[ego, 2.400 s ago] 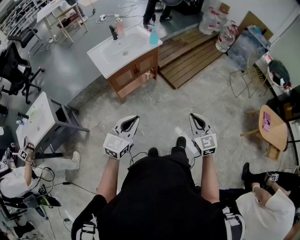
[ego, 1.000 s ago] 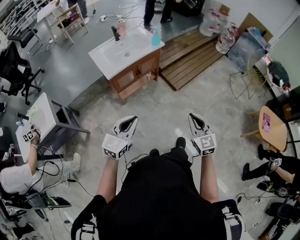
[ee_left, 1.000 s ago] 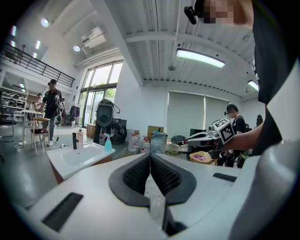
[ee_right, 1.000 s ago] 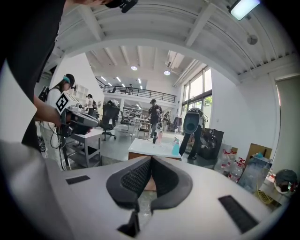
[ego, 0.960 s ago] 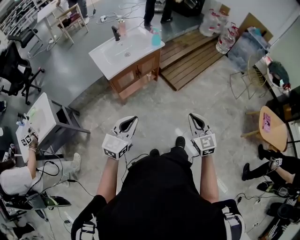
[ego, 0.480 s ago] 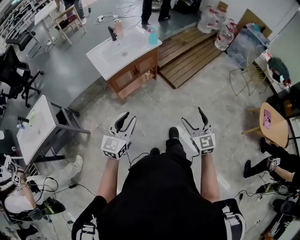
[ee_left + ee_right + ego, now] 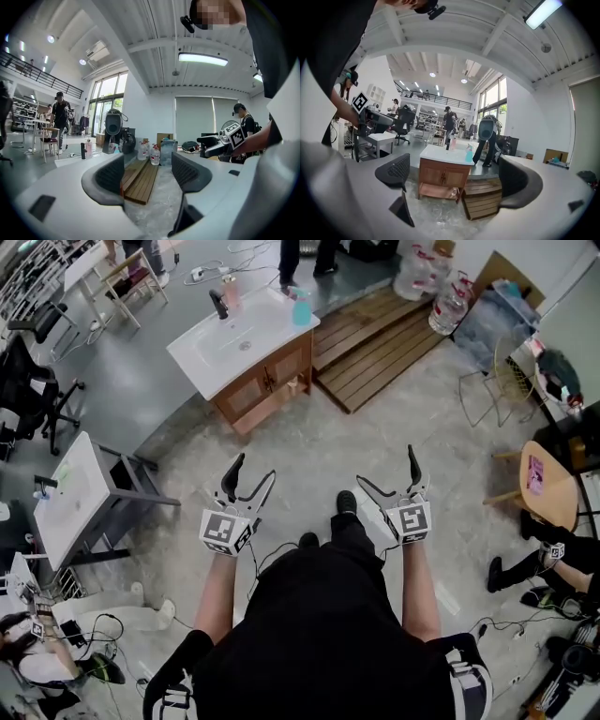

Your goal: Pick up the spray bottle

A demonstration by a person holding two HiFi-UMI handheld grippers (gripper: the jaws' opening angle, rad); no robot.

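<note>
With the left gripper (image 7: 251, 471) and right gripper (image 7: 386, 467) both opening, nothing between their jaws, walk up to the spray bottle (image 7: 300, 307) on the sink counter's (image 7: 202, 360) right-hand corner, then close squarely around its body.

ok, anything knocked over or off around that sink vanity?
Nothing stands out. The spray bottle stands upright at a corner of the vanity top, and the pink bottle is upright beside the faucet. No spill is visible from here.
</note>
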